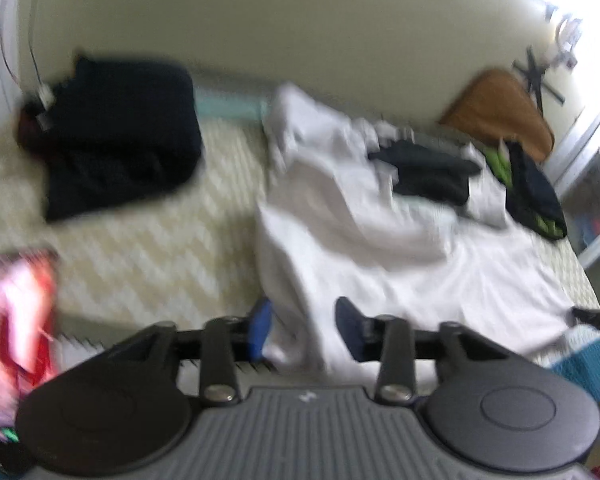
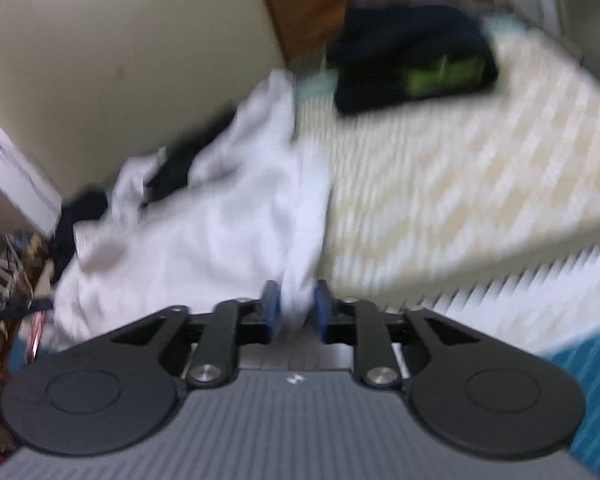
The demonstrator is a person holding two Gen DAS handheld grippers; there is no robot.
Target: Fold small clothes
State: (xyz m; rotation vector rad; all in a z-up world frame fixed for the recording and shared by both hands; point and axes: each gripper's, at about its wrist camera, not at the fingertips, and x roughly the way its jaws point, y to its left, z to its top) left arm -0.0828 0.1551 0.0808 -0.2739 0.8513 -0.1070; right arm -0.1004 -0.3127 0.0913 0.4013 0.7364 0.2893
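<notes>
A crumpled white garment (image 1: 364, 232) lies on the patterned cream bed cover (image 1: 148, 248). My left gripper (image 1: 304, 326) has its blue pads apart, with the garment's near left edge hanging between them; the frame is blurred. My right gripper (image 2: 294, 308) is shut on a bunched edge of the same white garment (image 2: 204, 220), with the cloth pinched between the blue pads. A small black garment (image 1: 428, 172) lies on top of the white one.
A folded dark pile (image 1: 120, 136) sits at the back left of the bed. A black and green garment (image 1: 536, 196) (image 2: 412, 60) lies at the far right by a brown cushion (image 1: 500, 108). A wall runs behind the bed. A red patterned object (image 1: 20, 312) is at the left.
</notes>
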